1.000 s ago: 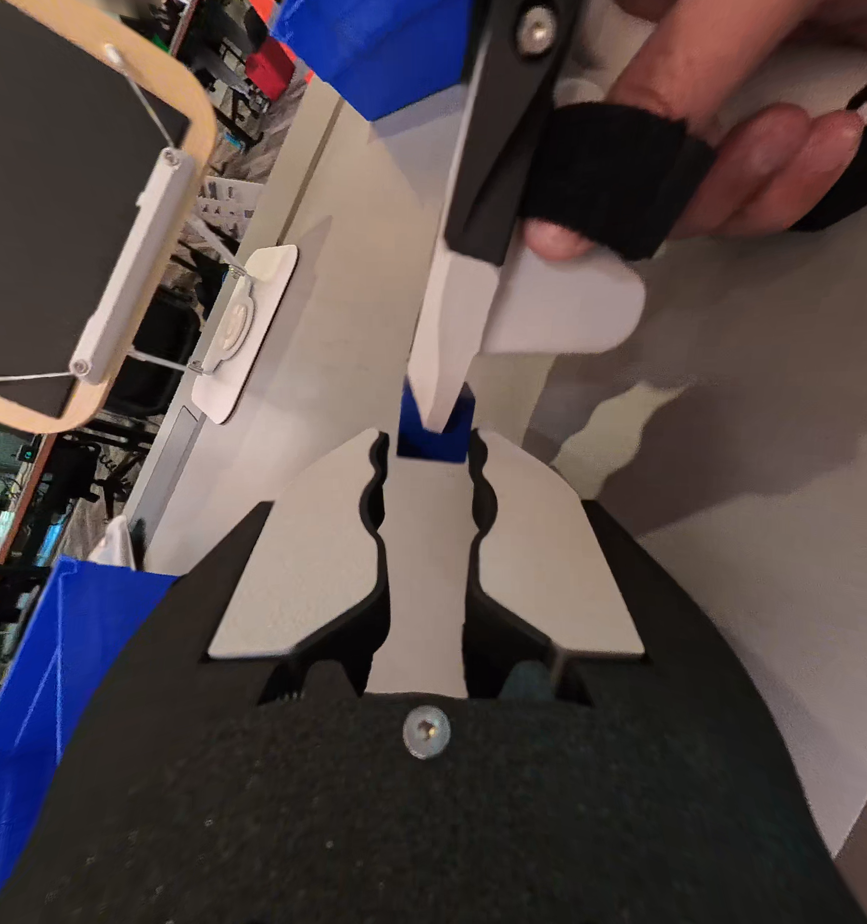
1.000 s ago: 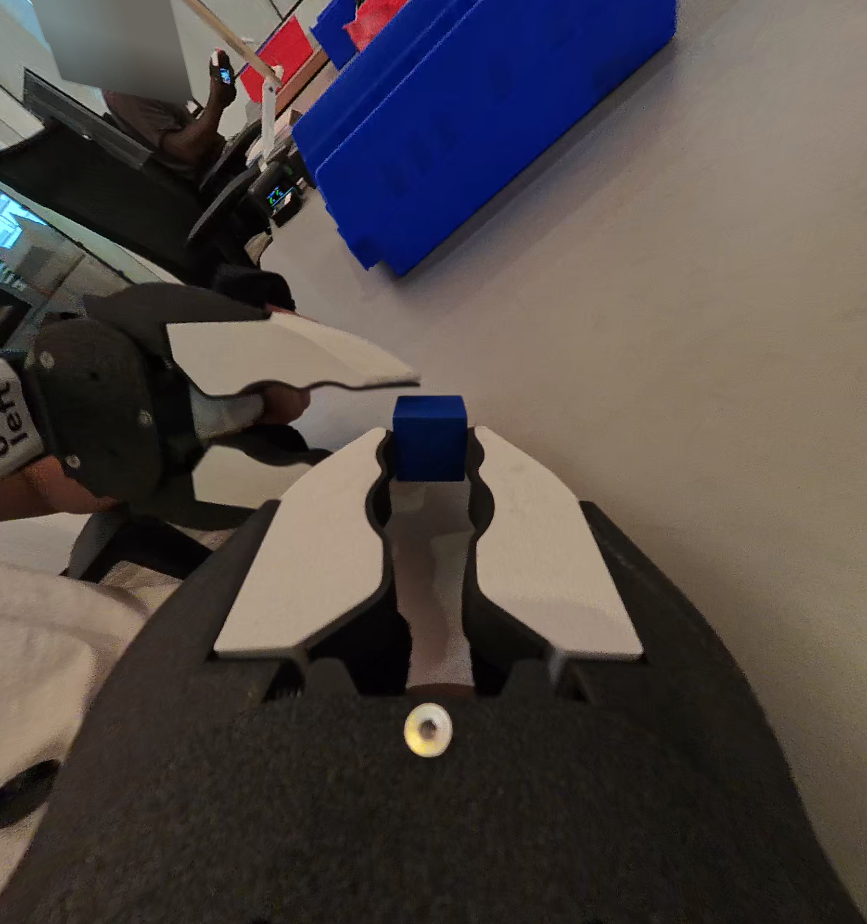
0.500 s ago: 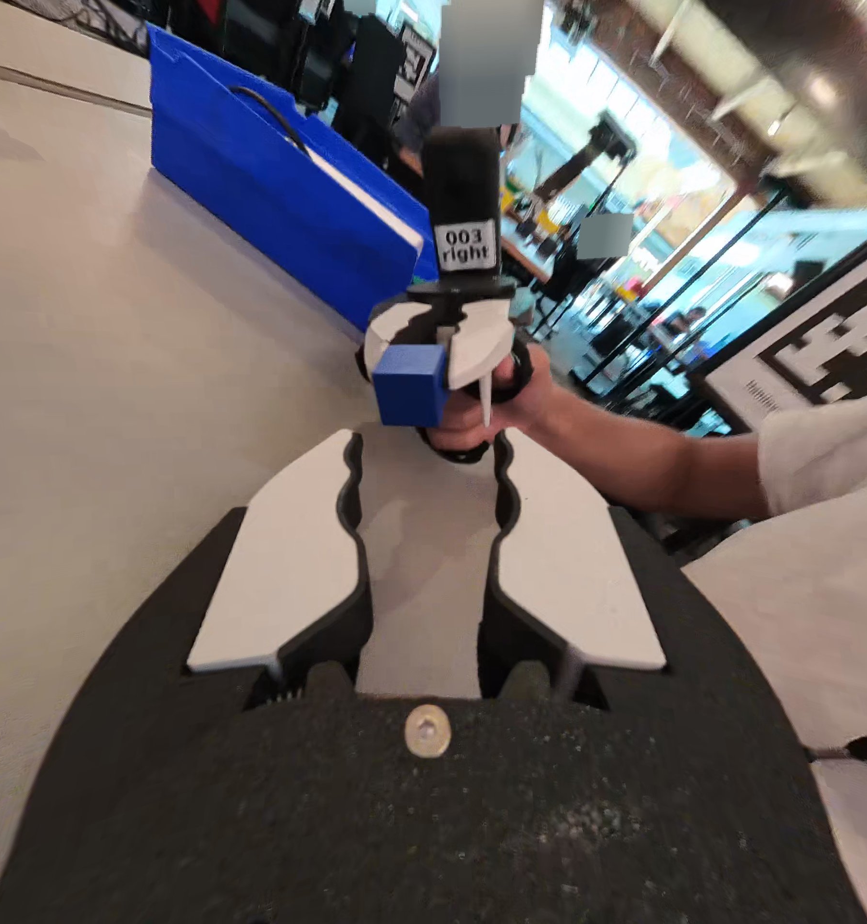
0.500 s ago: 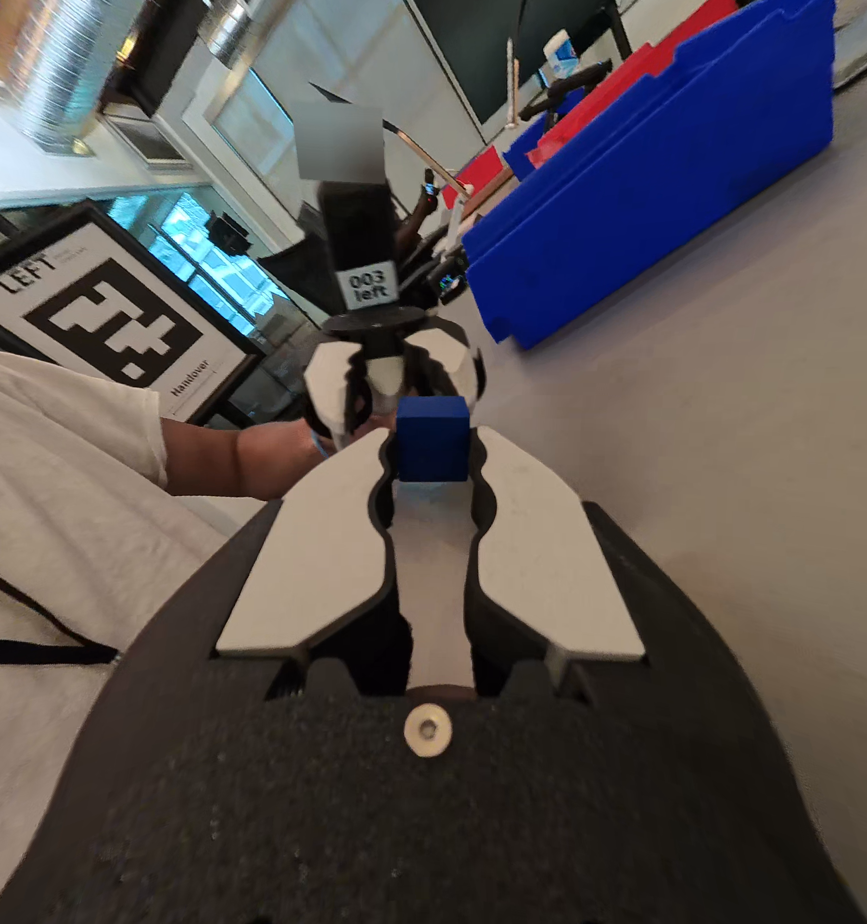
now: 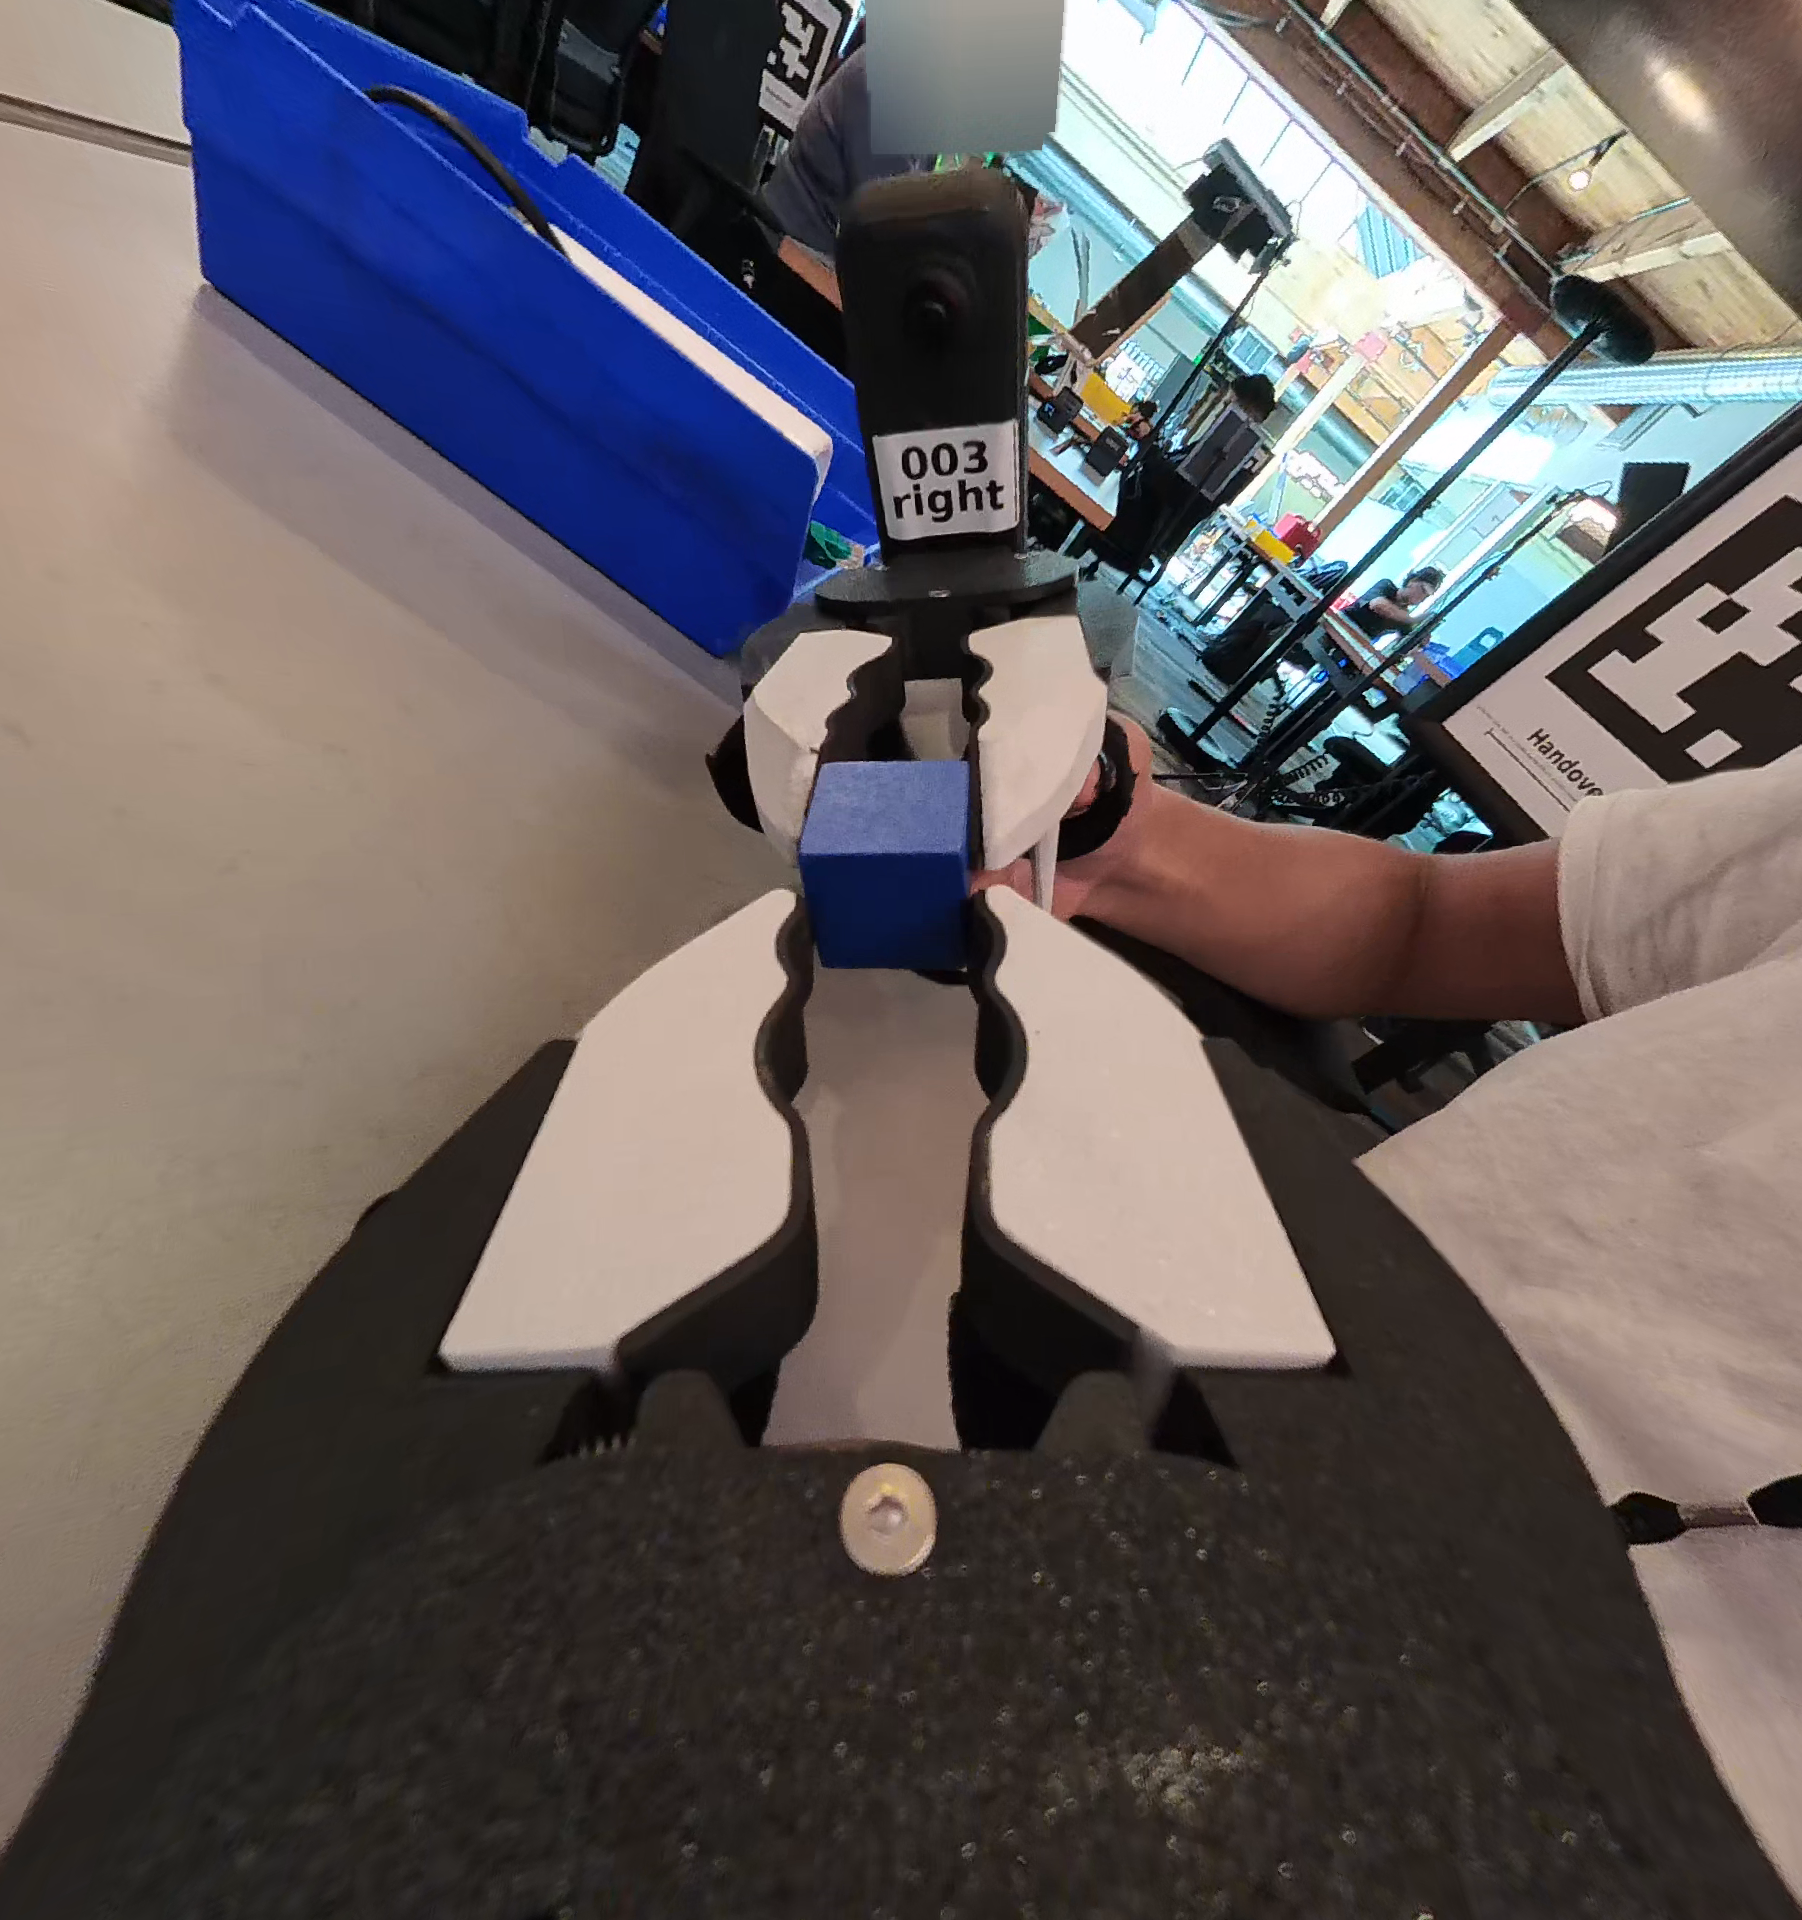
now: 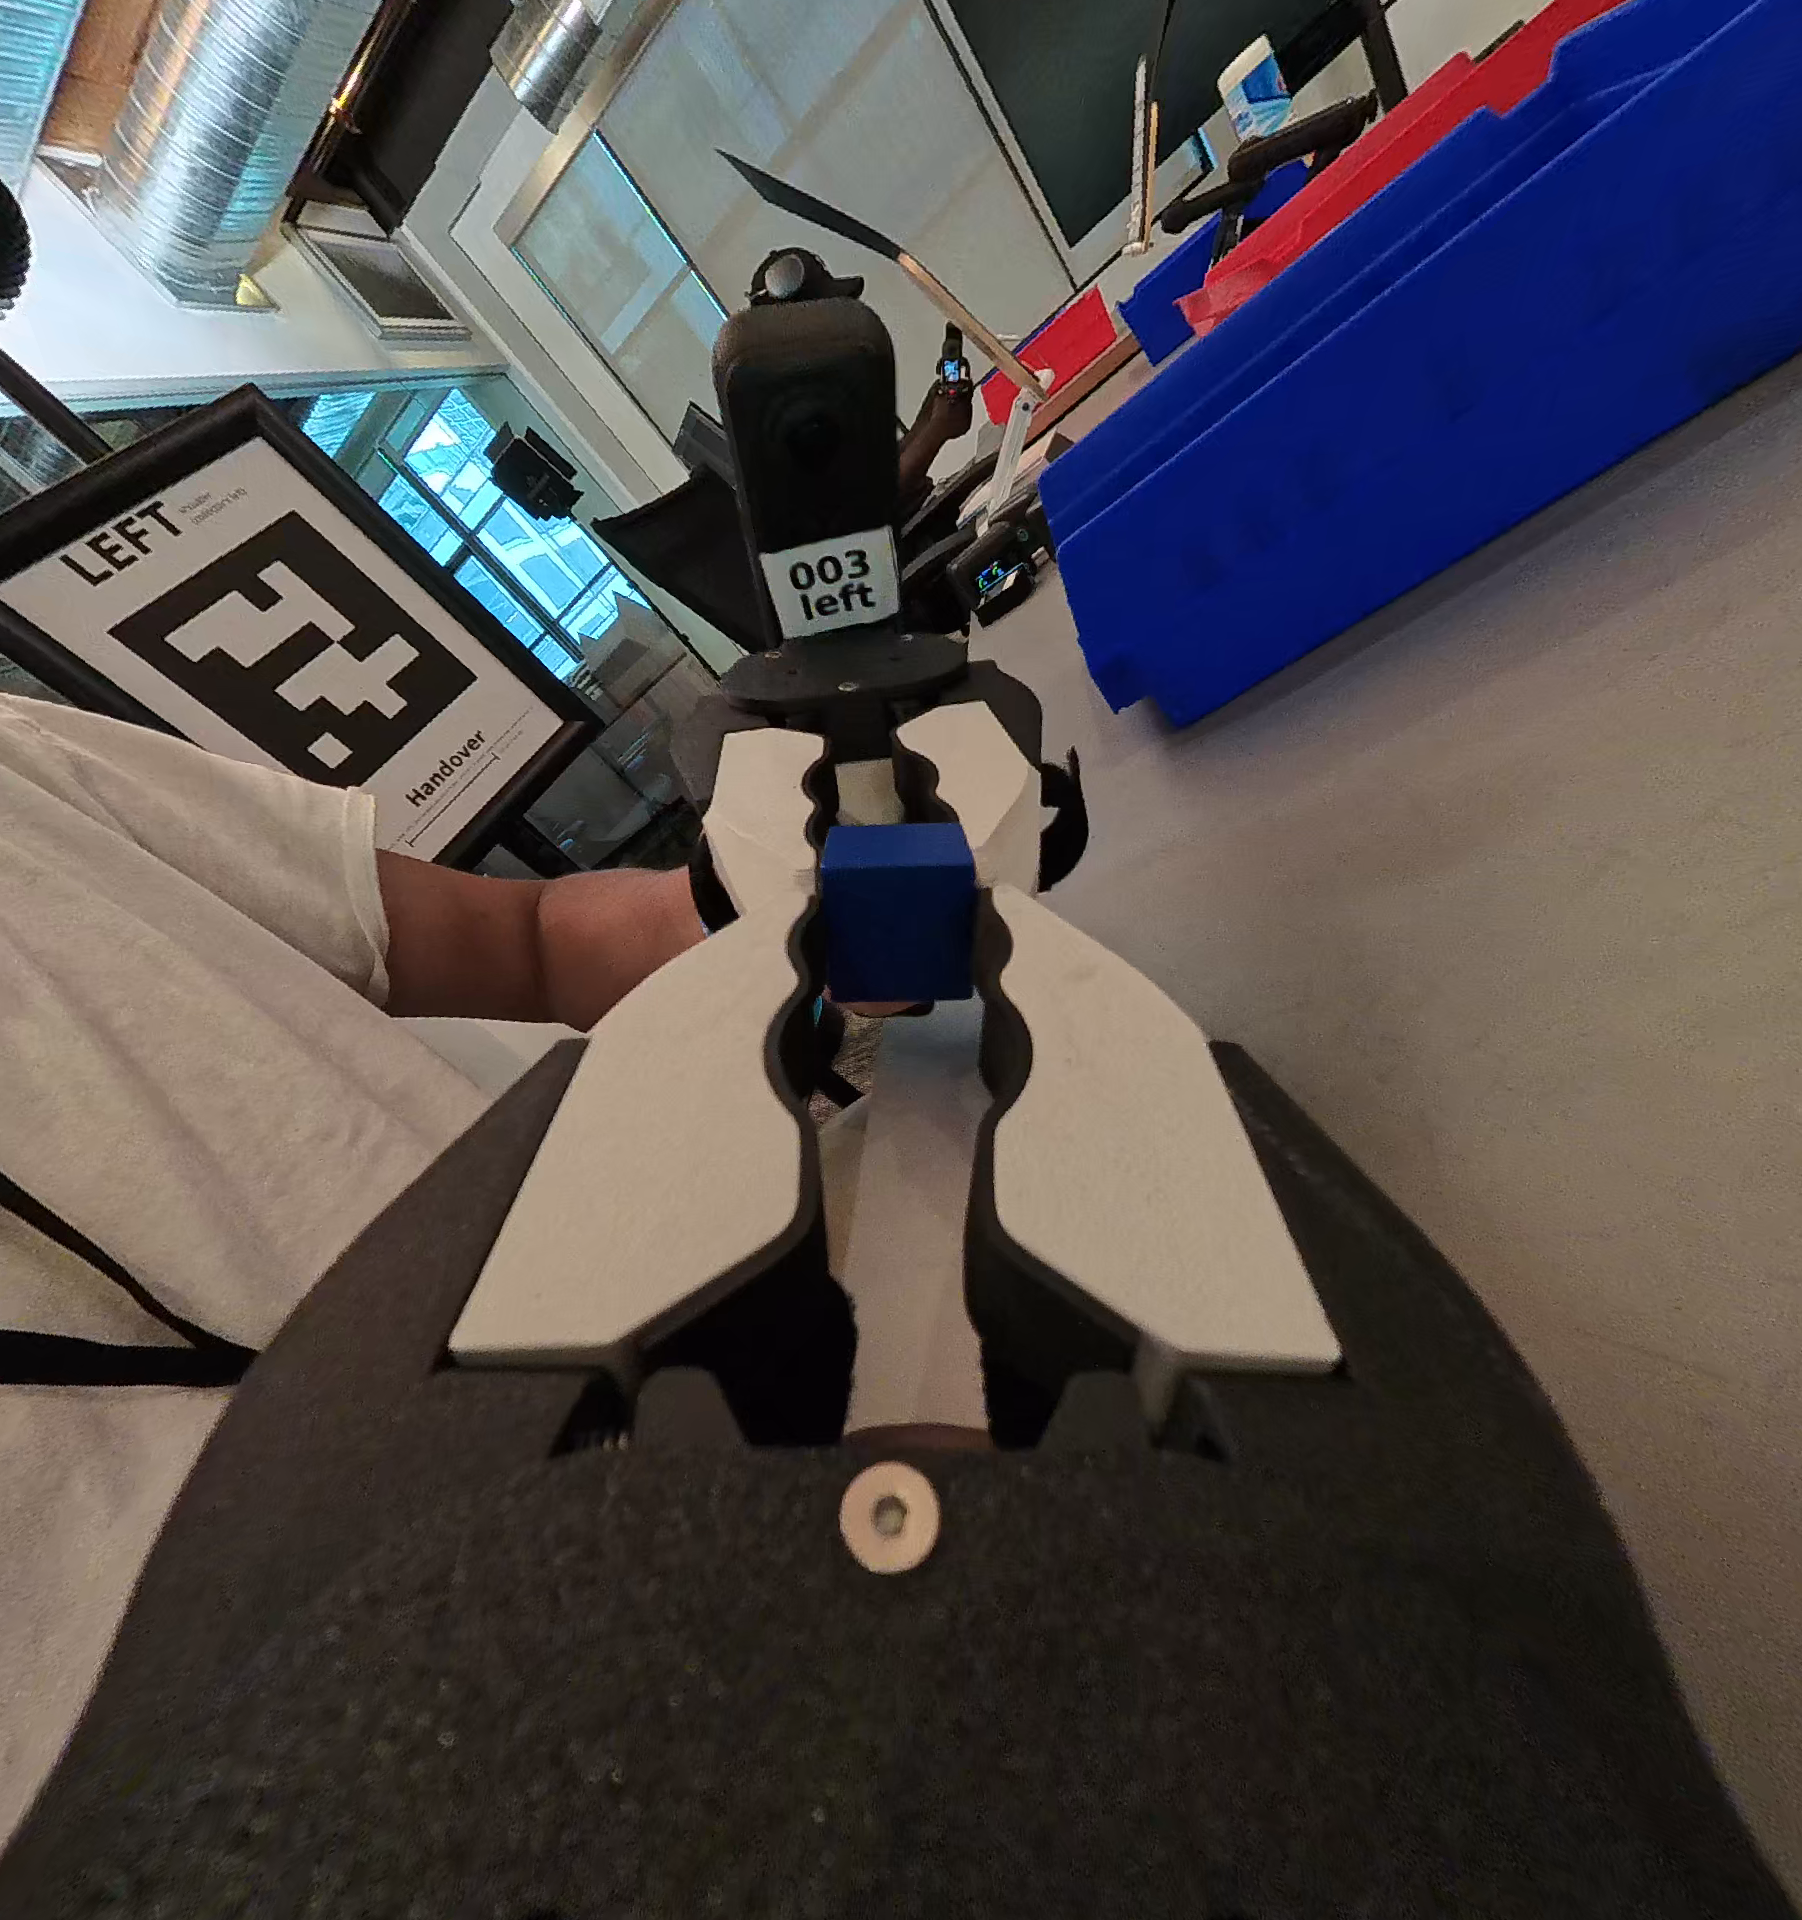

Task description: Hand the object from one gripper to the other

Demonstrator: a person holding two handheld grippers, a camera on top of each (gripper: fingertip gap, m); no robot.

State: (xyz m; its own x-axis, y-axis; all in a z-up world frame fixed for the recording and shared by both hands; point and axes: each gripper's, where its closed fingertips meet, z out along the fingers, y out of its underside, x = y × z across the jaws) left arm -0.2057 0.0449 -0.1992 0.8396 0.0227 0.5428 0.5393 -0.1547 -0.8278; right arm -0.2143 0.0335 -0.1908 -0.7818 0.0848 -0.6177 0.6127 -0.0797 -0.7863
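Observation:
A small blue cube (image 5: 881,883) is held in the air above the grey table (image 5: 201,831), between both grippers, which face each other tip to tip. In the left wrist view my left gripper (image 5: 886,920) has its white fingertips closed against the near sides of the cube. The right gripper (image 5: 889,821) grips the cube's far end. In the right wrist view my right gripper (image 6: 897,920) is shut on the cube (image 6: 897,935). The left gripper (image 6: 897,847) holds the cube's far end.
Blue bins (image 5: 481,343) (image 6: 1448,468) stand on the table behind the grippers, with a red bin (image 6: 1063,332) farther back. Framed marker boards (image 5: 1707,623) (image 6: 253,623) stand at the table's edge. The person's forearms (image 5: 1292,914) (image 6: 523,945) and white shirt are close. My two grippers' fingertips are within a few centimetres of each other.
Both grippers swung up to face each other and came together. The left gripper's jaws, wider half a second ago, have narrowed onto the cube that the right gripper holds.

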